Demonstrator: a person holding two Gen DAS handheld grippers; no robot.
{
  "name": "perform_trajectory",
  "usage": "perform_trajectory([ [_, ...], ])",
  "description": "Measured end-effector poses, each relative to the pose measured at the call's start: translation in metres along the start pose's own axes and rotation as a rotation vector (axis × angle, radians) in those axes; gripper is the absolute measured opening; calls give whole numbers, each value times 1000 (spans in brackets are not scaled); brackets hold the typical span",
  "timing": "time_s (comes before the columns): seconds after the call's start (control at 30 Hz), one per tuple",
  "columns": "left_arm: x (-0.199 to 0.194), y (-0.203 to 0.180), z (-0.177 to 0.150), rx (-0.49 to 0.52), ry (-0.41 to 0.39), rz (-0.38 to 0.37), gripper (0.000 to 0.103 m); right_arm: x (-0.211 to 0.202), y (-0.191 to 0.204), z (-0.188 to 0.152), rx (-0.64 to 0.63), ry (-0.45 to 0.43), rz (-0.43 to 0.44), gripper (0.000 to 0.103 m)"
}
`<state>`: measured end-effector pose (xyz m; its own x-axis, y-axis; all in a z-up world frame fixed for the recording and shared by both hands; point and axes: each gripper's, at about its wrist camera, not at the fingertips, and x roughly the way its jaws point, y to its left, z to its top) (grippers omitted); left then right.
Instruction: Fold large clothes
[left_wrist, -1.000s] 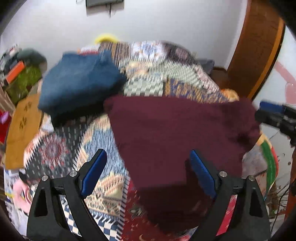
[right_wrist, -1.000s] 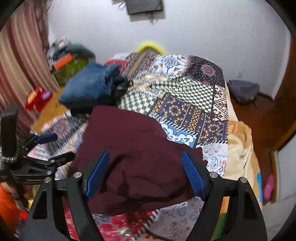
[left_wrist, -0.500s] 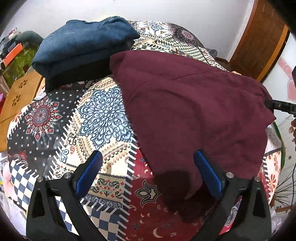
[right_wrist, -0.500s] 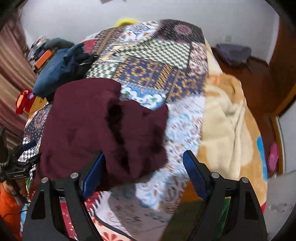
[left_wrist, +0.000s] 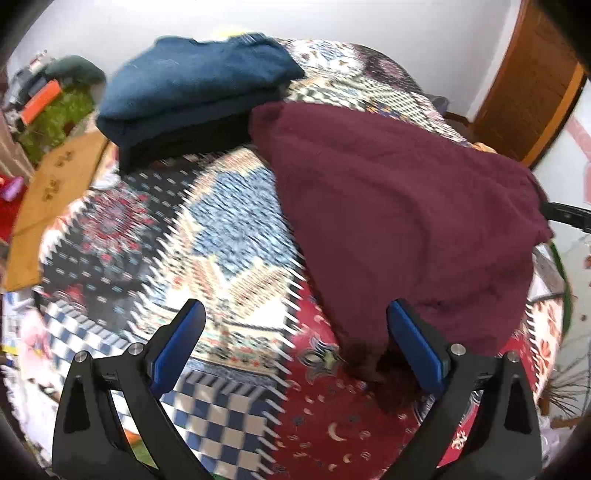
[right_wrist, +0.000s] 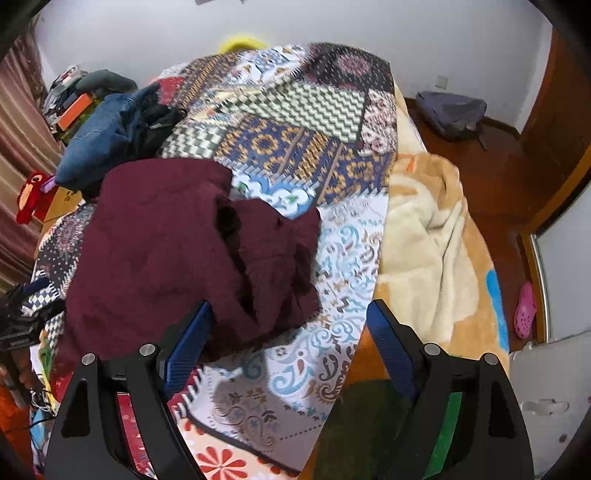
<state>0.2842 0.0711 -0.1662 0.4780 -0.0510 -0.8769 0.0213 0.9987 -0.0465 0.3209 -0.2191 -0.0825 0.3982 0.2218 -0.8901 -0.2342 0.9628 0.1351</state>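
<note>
1. Lying on the patchwork bed (left_wrist: 229, 236), the maroon garment (left_wrist: 406, 221) is touching the folded blue stack (left_wrist: 192, 85).
2. Left gripper (left_wrist: 295, 347) is hovering, jaws spread, empty.
3. Right gripper (right_wrist: 288, 343) jaws, just opening, are holding nothing; a beige blanket (right_wrist: 436, 243) is lying beside.

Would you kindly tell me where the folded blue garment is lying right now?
In the left wrist view the blue garment sits at the far left of the bed, on the patchwork quilt, touching the far corner of the maroon garment.
</note>
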Motion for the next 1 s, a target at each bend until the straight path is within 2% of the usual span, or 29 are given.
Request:
perform_trajectory([
  [0.1,-8,4,15,-19,-43,23,100,-4,7,12,3,-8,51,84],
  [0.2,-7,12,28,-76,-55,-4,100,5,11,23,39,8,141,84],
  [0.27,0,16,35,-115,-35,-36,100,17,11,26,59,34,171,84],
  [0.37,21,18,42,-167,35,-114,100,44,2,30,94,96,160,84],
  [0.43,37,20,43,-218,79,-177,100,61,-12,29,155,151,240,86],
  [0.53,59,20,43,-241,130,-236,100,78,-29,28,247,207,338,94],
  [0.63,75,20,43,-276,161,-296,100,92,-33,28,245,233,373,99],
  [0.8,103,23,51,-378,232,-447,100,113,-37,36,267,279,474,101],
  [0.9,110,17,57,-355,224,-455,101,124,-41,39,302,312,546,103],
  [1.0,115,7,63,-301,216,-434,103,132,-44,40,345,333,575,103],
])
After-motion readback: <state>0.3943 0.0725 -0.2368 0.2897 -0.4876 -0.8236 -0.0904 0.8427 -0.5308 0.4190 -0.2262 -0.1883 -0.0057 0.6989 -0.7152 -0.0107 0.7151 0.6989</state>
